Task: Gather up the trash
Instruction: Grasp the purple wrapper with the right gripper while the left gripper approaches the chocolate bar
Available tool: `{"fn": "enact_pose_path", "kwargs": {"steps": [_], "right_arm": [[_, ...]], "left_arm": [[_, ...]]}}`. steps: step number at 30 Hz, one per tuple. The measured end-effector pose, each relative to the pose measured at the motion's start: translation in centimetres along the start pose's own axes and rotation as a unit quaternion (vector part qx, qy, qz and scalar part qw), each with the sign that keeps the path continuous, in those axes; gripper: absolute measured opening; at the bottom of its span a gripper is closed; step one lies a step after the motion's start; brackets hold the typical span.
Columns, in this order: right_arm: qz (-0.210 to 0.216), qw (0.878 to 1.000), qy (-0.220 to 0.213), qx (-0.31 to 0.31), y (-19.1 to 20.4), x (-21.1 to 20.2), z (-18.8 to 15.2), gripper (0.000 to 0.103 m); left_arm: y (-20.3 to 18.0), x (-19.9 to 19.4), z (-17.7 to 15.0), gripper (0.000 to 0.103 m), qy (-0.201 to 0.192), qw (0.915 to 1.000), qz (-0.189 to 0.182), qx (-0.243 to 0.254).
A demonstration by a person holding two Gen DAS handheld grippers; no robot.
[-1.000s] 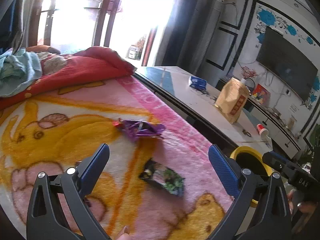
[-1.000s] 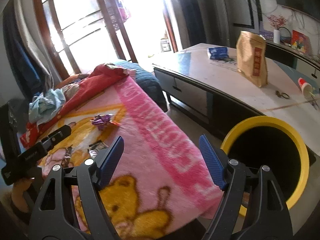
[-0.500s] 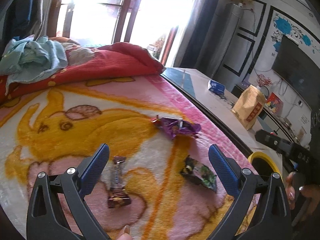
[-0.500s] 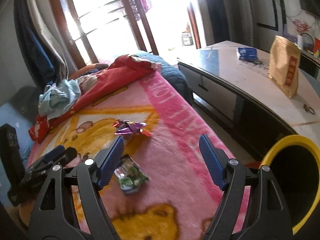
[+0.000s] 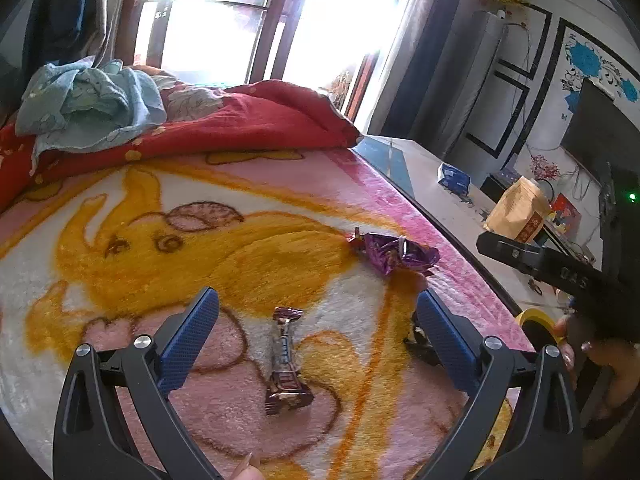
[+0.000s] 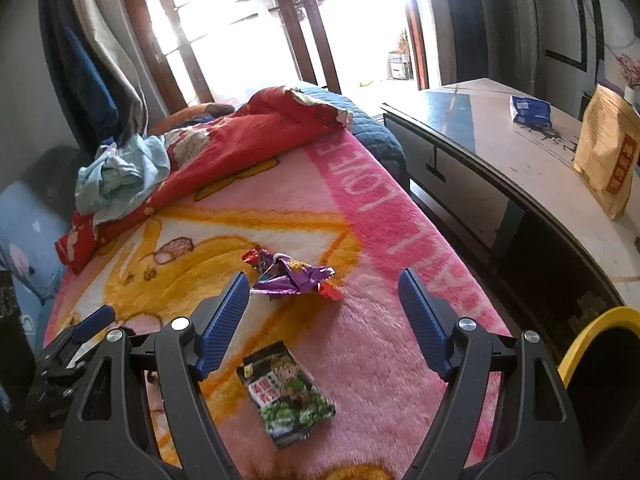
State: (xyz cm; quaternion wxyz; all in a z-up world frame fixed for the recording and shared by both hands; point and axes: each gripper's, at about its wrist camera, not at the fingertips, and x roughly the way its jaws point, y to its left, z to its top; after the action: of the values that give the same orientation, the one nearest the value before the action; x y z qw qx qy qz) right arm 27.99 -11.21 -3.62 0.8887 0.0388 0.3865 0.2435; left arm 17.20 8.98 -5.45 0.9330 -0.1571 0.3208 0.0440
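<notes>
Spread wide and empty over a pink cartoon blanket [image 5: 168, 200]: left gripper [image 5: 316, 320], with a brown candy wrapper [image 5: 285, 360] lying lengthwise between its blue pads. Likewise spread and gripping nothing: right gripper [image 6: 322, 312], above a green snack packet [image 6: 286, 392] (flat, nearer the left pad), crumpled purple wrapper [image 6: 290, 274] just beyond the fingertips. Off to the right, yellow-rimmed bin [image 6: 592, 332].
</notes>
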Motion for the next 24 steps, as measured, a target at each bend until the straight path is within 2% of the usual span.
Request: {"fn": "enact_pose_path", "kwargs": {"steps": [5, 12, 15, 22, 24], "right_arm": [[0.001, 1.0, 0.013, -0.016, 0.4, 1.8, 0.4, 0.069], [0.016, 0.999, 0.039, -0.018, 0.1, 4.1, 0.9, 0.061], [0.025, 0.998, 0.05, -0.017, 0.0, 4.9, 0.8, 0.055], [0.043, 0.996, 0.069, -0.024, 0.5, 6.4, 0.4, 0.04], [0.045, 0.996, 0.073, -0.027, 0.7, 6.6, 0.3, 0.028]], "left_arm": [[0.9, 1.0, -0.5, 0.096, 0.024, 0.9996, 0.007, -0.009], [1.3, 2.5, -1.7, 0.093, 0.052, 0.9986, -0.001, -0.013], [1.5, 3.1, -2.1, 0.078, 0.063, 0.9978, -0.003, -0.021], [1.3, 3.8, -2.8, 0.058, 0.083, 0.9964, -0.003, -0.017], [1.3, 4.0, -3.0, 0.055, 0.088, 0.996, -0.001, -0.016]]}}
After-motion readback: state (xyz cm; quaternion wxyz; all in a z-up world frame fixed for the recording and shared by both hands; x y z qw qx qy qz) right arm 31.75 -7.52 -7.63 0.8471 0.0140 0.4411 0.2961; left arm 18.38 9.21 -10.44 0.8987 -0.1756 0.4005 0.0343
